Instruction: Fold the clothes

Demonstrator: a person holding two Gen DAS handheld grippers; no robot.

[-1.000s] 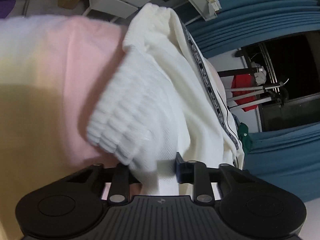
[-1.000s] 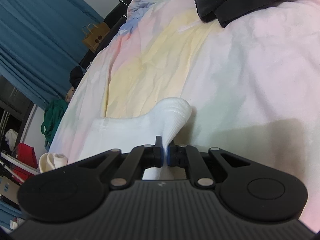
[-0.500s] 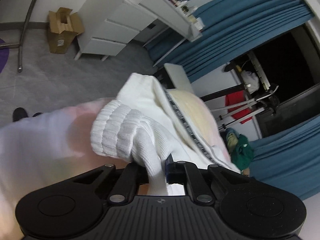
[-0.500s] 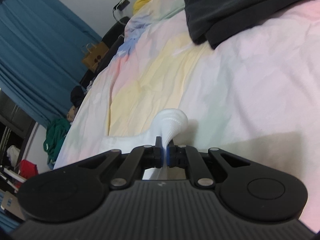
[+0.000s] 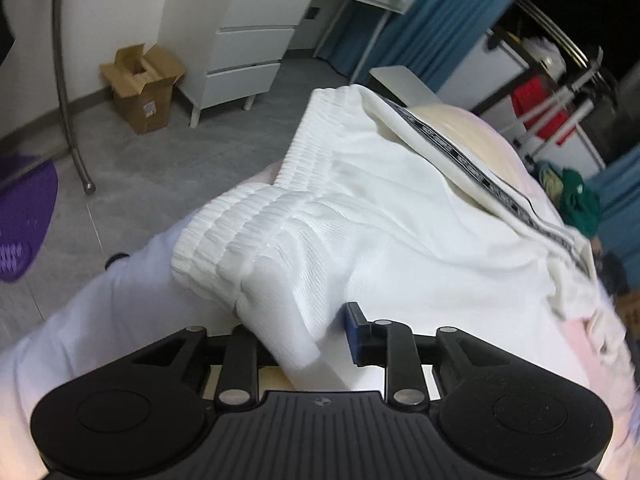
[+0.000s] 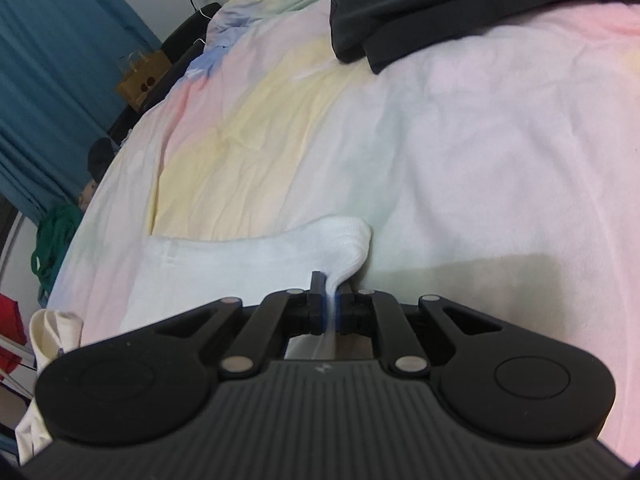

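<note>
The trousers (image 5: 400, 216) lie on the bed (image 6: 480, 160), a dark garment (image 6: 460, 4) farther back.

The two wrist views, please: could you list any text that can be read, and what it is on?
Nothing legible.
Black side stripe on the white trousers: repeating white lettering, too blurred.
Cardboard box label: too small.
Small emblems on both gripper bodies: symbols, not words.

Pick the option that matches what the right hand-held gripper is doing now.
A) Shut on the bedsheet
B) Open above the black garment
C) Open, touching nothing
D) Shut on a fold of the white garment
D: in the right wrist view the right hand-held gripper has its jaws closed on a pinched fold of the white garment, which lies on the pastel bedsheet.
</note>
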